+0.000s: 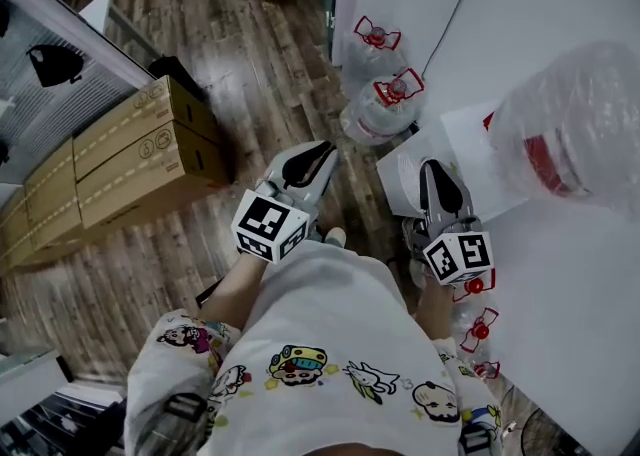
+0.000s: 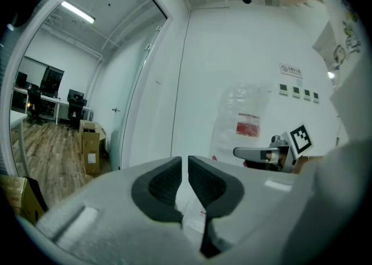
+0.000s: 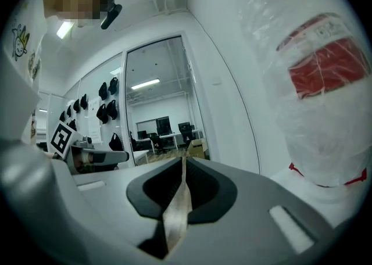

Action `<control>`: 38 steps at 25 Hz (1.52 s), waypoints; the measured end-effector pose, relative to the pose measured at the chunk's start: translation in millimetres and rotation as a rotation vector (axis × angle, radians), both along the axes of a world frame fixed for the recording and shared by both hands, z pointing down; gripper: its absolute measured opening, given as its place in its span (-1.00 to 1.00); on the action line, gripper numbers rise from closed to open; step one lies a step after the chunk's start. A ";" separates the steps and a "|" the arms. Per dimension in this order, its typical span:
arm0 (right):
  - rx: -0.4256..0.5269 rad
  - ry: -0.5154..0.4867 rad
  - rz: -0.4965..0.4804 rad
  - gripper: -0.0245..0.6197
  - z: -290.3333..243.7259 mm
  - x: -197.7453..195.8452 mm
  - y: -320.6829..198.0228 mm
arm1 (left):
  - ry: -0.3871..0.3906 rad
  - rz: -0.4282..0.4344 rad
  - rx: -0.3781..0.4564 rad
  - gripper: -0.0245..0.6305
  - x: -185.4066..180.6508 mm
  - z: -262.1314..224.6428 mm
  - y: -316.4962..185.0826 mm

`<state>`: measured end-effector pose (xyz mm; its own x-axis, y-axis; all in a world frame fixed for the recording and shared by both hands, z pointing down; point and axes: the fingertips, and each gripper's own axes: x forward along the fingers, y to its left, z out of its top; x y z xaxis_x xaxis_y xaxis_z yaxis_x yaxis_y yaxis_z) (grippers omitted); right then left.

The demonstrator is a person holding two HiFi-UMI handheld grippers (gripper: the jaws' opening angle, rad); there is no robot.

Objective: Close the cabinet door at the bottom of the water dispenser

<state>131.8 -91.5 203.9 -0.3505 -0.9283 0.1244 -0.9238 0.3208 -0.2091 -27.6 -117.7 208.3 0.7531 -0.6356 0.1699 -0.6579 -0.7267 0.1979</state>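
My left gripper [image 1: 322, 156] and right gripper [image 1: 432, 168] are held side by side at chest height, pointing roughly level. Both are shut with nothing between the pads, also in their own views, left gripper [image 2: 185, 168] and right gripper [image 3: 183, 168]. The white water dispenser's top [image 1: 465, 139] lies just right of the right gripper. On it stands a plastic-wrapped water bottle [image 1: 580, 124] with a red label, which also shows as the bottle [image 3: 317, 78] and the bottle [image 2: 244, 118]. The bottom cabinet door is in no view.
Spare water bottles with red handles [image 1: 385, 104] stand on the wooden floor ahead, and more [image 1: 478, 329] by my right side. Stacked cardboard boxes [image 1: 130, 159] line the left. A glass partition [image 2: 122, 83] and a white wall are in front.
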 end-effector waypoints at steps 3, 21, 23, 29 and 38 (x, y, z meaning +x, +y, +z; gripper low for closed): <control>-0.007 -0.005 -0.035 -0.89 3.6 -8.8 2.3 | 0.011 -0.036 -0.008 -0.89 -8.9 -0.4 4.4; -0.015 0.042 -0.094 -0.91 8.8 -31.8 -0.5 | -0.016 -0.157 -0.004 -0.93 -56.0 2.7 3.4; -0.014 0.043 -0.089 -0.91 8.3 -32.1 -1.1 | -0.013 -0.152 -0.008 -0.93 -57.0 2.3 3.5; -0.012 0.045 -0.069 -0.91 8.6 -31.3 -2.0 | -0.023 -0.132 -0.003 -0.93 -55.7 2.0 5.4; -0.015 0.043 -0.059 -0.91 10.4 -37.3 0.6 | -0.034 -0.110 0.009 -0.93 -53.8 2.9 2.5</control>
